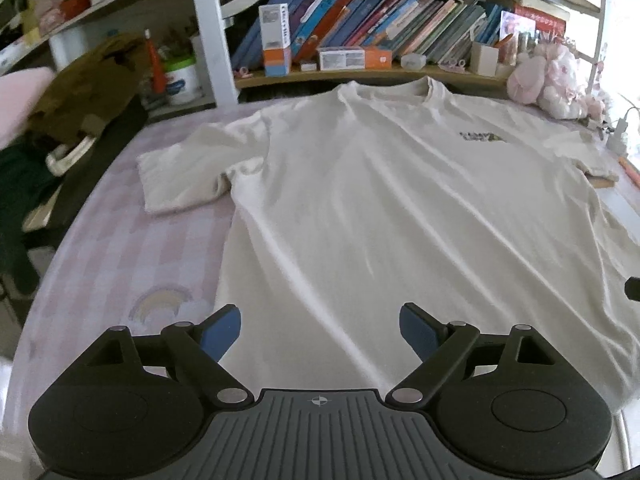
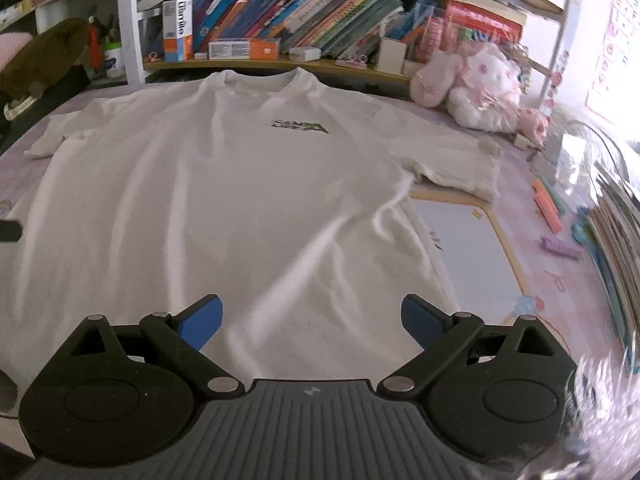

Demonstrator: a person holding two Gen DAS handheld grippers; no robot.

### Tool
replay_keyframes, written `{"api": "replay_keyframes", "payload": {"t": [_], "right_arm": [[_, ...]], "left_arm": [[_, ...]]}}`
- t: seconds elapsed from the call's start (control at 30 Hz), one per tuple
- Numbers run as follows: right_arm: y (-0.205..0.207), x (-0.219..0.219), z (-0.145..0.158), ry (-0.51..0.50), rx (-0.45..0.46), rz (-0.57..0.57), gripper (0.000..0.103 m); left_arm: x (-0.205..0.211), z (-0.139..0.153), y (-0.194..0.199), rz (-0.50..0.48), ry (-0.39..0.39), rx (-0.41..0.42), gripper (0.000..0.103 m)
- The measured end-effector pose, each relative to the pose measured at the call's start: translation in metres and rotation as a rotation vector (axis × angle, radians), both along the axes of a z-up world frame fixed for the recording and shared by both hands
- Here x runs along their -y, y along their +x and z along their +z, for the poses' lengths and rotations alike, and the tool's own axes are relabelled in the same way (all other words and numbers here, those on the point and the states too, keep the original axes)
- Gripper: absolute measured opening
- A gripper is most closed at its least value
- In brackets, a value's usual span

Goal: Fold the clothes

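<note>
A white T-shirt (image 1: 360, 200) lies spread flat, front up, on a pink checked table cover (image 1: 132, 248), collar toward the bookshelf (image 1: 360, 20). The left gripper (image 1: 320, 330) hangs over the shirt's near hem with jaws wide apart and nothing between them. The right gripper (image 2: 312, 320), likewise spread and empty, seems clear of the cloth, though blur makes that uncertain.

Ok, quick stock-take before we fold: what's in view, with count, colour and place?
White cotton T-shirt: one, flat, front up, on the pink checked cover.
Leaning books: many, mixed colours, back shelf.
Orange-and-white cartons: two, same shelf, one upright, one lying.
Pink plush toys: a few, back right corner.
Brown fabric bag: one, left edge.
White framed board: one, partly under the shirt's right side.
Left gripper: blue fingers apart, empty.
Right gripper: same.
</note>
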State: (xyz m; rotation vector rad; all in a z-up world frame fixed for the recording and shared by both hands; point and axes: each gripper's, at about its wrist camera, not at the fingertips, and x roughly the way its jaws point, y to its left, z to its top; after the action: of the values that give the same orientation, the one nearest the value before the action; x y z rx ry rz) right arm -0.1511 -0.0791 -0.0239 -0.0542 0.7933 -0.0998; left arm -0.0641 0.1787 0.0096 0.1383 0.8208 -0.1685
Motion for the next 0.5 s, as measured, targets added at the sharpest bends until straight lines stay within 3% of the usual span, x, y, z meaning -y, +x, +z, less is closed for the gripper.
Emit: {"api": "replay_keyframes", "payload": {"t": [0.23,0.33,0.5], "right_arm": [[0.029,-0.029,0.003,-0.055,-0.001,-0.004,0.097],[0.039,-0.036,0.003,-0.073,-0.008,-0.007,0.097],[0.050,-0.035,0.009,-0.062,-0.019,-0.075,0.097]], "left_arm": [[-0.036,-0.007,0.047,0.037,-0.051,0.021,0.089],[-0.060,-0.010,0.068,0.103,-0.081,0.026,0.089],[-0.106,-0.016,0.103,0.228,-0.199,0.037,0.087]]}}
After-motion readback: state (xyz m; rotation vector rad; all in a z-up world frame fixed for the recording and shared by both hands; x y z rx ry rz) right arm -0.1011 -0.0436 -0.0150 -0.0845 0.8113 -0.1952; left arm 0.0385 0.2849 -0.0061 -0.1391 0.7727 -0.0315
